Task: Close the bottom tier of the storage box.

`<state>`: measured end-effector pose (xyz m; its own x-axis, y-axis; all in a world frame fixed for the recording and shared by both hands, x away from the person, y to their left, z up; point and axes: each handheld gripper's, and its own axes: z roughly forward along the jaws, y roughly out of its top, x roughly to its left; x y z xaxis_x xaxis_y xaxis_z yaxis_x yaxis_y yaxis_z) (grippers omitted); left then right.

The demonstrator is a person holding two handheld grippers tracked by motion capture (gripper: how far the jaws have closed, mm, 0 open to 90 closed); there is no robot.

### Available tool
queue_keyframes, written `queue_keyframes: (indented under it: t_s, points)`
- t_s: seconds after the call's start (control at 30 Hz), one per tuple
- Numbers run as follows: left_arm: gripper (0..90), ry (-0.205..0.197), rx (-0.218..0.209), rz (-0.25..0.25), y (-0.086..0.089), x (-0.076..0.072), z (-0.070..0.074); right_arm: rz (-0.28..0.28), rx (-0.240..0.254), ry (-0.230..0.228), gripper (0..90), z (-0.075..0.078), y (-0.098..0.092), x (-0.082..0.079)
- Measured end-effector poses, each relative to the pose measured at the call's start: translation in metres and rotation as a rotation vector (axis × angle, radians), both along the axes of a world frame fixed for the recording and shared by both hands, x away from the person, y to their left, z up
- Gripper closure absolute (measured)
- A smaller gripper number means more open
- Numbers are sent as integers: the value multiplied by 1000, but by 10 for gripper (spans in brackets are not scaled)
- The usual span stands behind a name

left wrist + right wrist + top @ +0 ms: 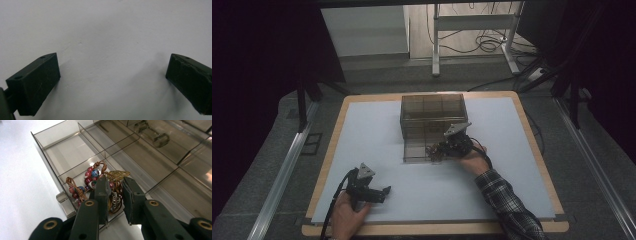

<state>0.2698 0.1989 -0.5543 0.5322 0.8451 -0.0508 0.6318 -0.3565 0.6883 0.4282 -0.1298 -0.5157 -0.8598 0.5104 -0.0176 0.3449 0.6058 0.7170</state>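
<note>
Now the right gripper (115,195) sits over beaded jewellery (93,183) in the pulled-out drawer (53,171) of a smoky clear organiser box (432,111).

Seen from the right gripper view, its two black jaws stand a narrow gap apart above the tangle of red and blue beads, brown cord and a gold filigree leaf; a silvery piece shows in the gap, but whether the pads press on anything I cannot tell. That jewellery lies in the drawer's near corner compartment, against the front wall, while the neighbouring compartments hold nothing. From the high view, the drawer juts out of the box toward the person on the white mat (377,130). Well apart, near the mat's front edge, the left gripper (382,192) rests with jaws spread wide and nothing between them.
</note>
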Motion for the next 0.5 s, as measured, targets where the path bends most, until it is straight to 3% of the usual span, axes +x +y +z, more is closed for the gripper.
queue_keyframes:
  t_s: [0.5]
  points:
    - [0,0,0,0,0,0,0,-4,21,-47,685,14,-4,-1]
